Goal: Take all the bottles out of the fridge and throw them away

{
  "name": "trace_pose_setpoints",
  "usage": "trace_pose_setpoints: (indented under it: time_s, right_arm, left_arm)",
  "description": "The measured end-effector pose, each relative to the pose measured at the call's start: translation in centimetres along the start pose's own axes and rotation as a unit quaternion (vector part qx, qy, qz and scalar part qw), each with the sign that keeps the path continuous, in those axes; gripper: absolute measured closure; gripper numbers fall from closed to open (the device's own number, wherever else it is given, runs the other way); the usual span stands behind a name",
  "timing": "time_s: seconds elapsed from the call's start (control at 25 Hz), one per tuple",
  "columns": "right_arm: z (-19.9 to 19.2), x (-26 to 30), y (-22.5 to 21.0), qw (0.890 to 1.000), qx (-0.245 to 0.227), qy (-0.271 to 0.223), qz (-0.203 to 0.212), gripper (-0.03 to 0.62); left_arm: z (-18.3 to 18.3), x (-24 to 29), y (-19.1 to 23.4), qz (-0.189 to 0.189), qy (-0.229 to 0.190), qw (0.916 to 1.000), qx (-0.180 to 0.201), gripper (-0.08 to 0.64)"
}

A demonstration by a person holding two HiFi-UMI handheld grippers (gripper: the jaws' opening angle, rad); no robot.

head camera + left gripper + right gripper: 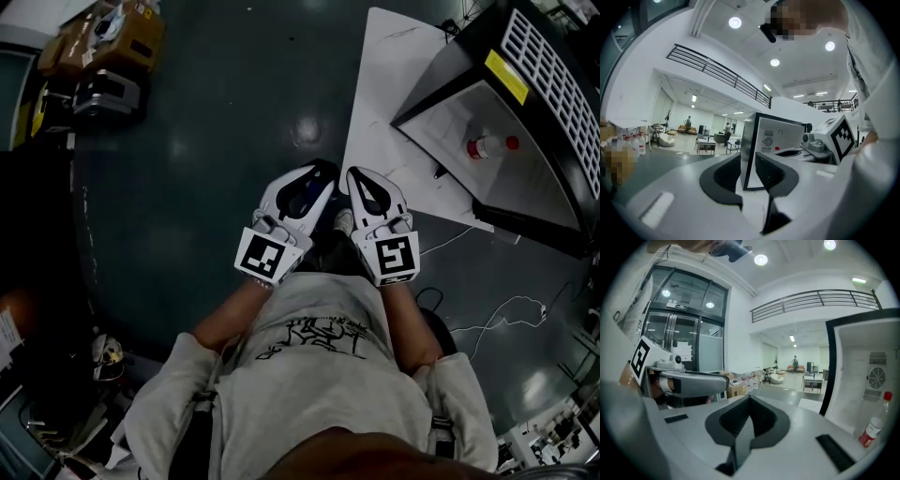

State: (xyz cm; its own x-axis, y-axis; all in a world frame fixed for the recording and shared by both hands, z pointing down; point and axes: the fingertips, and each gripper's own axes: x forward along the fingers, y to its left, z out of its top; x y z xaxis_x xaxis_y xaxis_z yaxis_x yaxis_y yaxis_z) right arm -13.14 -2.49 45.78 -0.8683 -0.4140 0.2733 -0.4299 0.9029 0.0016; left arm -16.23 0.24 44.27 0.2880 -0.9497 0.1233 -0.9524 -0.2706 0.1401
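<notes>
Left tongs (321, 174) apart, empty | right tongs (360, 178) together | fridge (448, 86) holds one bottle (487, 146)

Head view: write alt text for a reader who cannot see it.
Seen from above, a person holds the left tongs and right tongs side by side before their chest, both empty. Upper right, an open fridge holds one red-capped bottle.

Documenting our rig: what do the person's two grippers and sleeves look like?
The left gripper and the right gripper are white tapering shells with black ribbed insides. Each carries a white cube with black square markers at its rear. The person wears a light grey sweatshirt with dark chest print, sleeves pushed up.
</notes>
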Motion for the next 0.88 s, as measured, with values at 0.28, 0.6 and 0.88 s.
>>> trace_pose_setpoints:
  time_s: [0.28,0.6,0.88]
  right_arm:
    - [3.5,-1.6,0.6,1.0,-0.009,-0.012,-0.001,0.584]
    - [7.2,-3.0,1.1,0.999,-0.018,-0.031,-0.003,0.584]
    - [9.5,-3.7,2.0,0.999,-0.025,-0.044,-0.003,0.584]
  left_arm:
    - [4.3,-0.9,-1.5,-0.019,-0.033,0.9993,0.001,0.472]
    - [7.7,-1.8,-2.6,-0.031,-0.054,0.998,0.01,0.499]
    - [9.9,-2.9,-3.0,-0.038,-0.071,0.9966,0.016,0.523]
